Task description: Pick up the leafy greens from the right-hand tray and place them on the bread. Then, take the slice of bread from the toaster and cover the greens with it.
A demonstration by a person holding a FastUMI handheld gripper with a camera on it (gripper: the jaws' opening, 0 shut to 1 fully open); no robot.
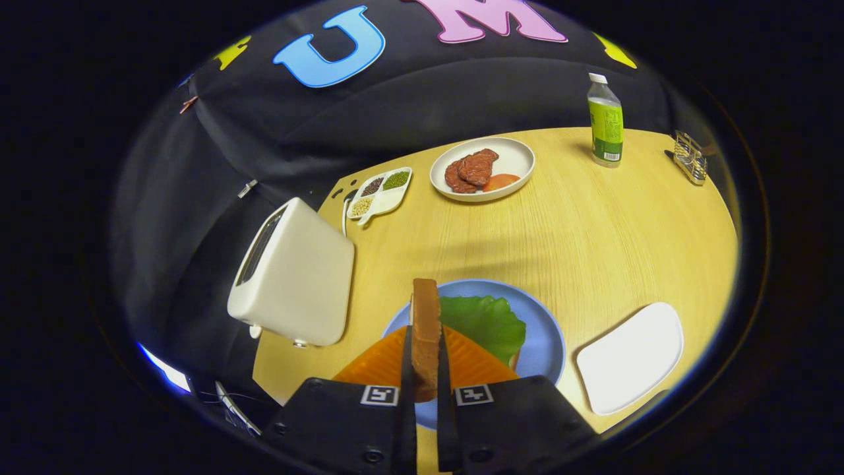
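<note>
Clamped between the two fingers of the hand-held gripper (426, 389), a brown toasted slice of bread (425, 330) is held upright on its edge, both fingers pressing on its flat faces near its lower end. Just beneath and beyond the fingers, a round blue plate (548, 343) is set at the near edge of the pale wooden worktop (593, 231). On that plate a ruffled green lettuce leaf (488, 323) is laid over a lower slice of bread, of which only a thin tan edge (513, 359) can be seen, and an orange ridged piece (471, 363) lies beside it under the fingers.

The held slice is judged to be light and stiff, with a dry crust that is unlikely to slip, though it could be dented or crumbled if squeezed hard. The leaf is taken to be soft and thin, easily shifted by a dragging edge, so the slice is best tipped flat and lowered straight down.

A white boxy toaster (293, 277) stands at the left edge of the worktop, close to the plate, so little room is left on that side. A white rounded tray (630, 359) lies just right of the plate near the right front corner. Open wood is left in the middle. Toward the far edge are seen a white divided dish of beans (379, 191), a white plate of brown meat slices (511, 161), a green-labelled bottle (605, 122) and a small wire rack (690, 157).
</note>
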